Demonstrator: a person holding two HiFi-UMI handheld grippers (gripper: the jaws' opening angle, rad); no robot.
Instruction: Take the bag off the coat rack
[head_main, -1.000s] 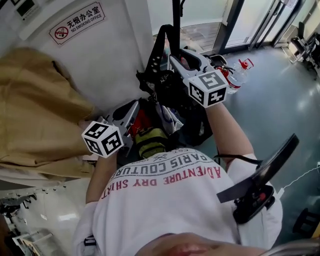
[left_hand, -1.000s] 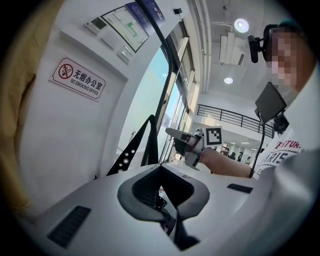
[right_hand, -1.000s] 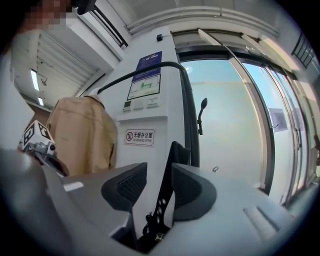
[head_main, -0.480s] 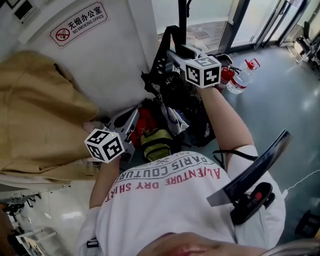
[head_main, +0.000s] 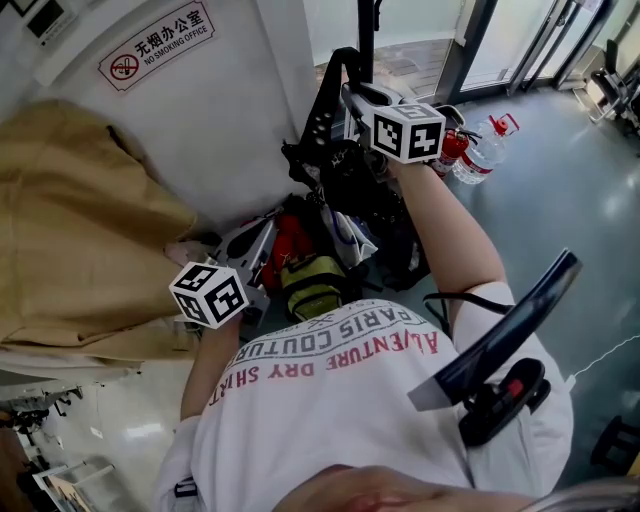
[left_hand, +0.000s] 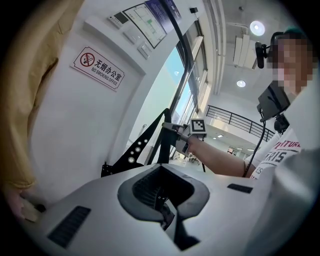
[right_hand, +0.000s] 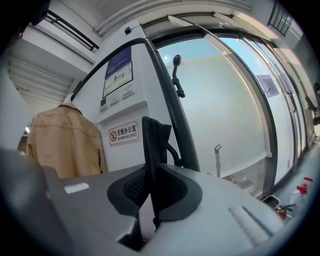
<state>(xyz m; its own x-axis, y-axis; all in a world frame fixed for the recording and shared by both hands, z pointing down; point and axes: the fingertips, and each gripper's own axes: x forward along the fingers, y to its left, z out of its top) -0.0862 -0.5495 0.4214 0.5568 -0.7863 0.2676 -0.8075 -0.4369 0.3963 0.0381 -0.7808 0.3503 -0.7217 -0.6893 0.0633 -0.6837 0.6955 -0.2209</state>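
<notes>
A black bag (head_main: 365, 200) hangs against the black coat rack pole (head_main: 365, 30), and its strap (head_main: 322, 105) runs up to the pole. My right gripper (head_main: 348, 95) is at the top of that strap. In the right gripper view the strap (right_hand: 156, 145) stands upright between the jaws, which have just been closing and now pinch it; my right gripper (right_hand: 152, 210) is shut on it. My left gripper (head_main: 265, 230) sits low beside the bag's red and yellow-green pockets. In the left gripper view my left gripper (left_hand: 165, 215) looks shut and holds nothing, while the perforated strap (left_hand: 137, 147) shows ahead.
A tan jacket (head_main: 70, 230) hangs at the left against a white wall bearing a no-smoking sign (head_main: 155, 45). A red extinguisher (head_main: 452, 150) and a water bottle (head_main: 485, 150) stand on the floor by the glass doors at the right.
My right gripper has moved up and left to the strap, rolled, and closed on it. My left gripper has sunk slightly beside the bag.
</notes>
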